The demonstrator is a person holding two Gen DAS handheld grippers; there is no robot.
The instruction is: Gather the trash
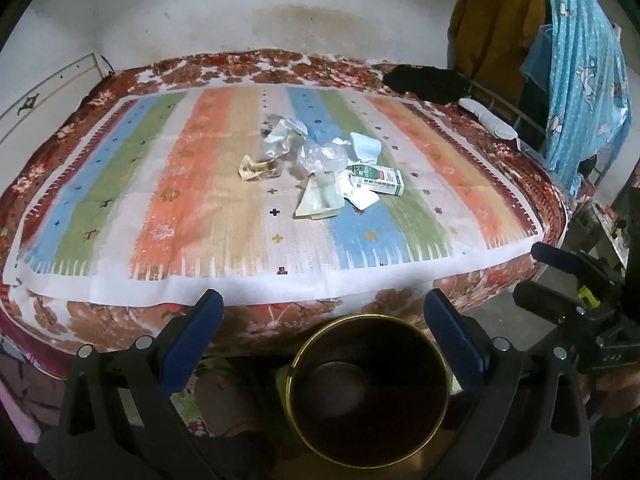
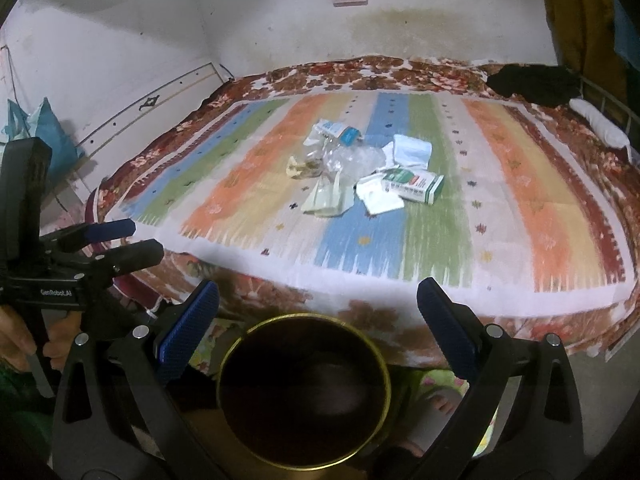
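A heap of trash lies mid-bed on a striped cloth (image 1: 224,216) (image 2: 500,208): a green and white carton (image 1: 378,179) (image 2: 414,184), crumpled clear plastic (image 1: 320,156) (image 2: 352,158), white paper scraps (image 1: 362,196) (image 2: 378,200), a pale flat packet (image 1: 320,200) (image 2: 326,202), a small yellowish wrapper (image 1: 256,170) (image 2: 304,169). A dark round bin with a gold rim (image 1: 368,392) (image 2: 304,392) stands on the floor below both grippers. My left gripper (image 1: 324,320) and right gripper (image 2: 318,312) hang open above it, holding nothing.
The bed carries a floral blanket (image 1: 280,316) and reaches the back wall. Black cloth (image 1: 428,82) (image 2: 532,80) and a white roll (image 1: 488,118) lie at its far right corner by a metal rail. Blue and mustard clothes (image 1: 576,80) hang at right. Blue bags (image 2: 44,132) sit at left.
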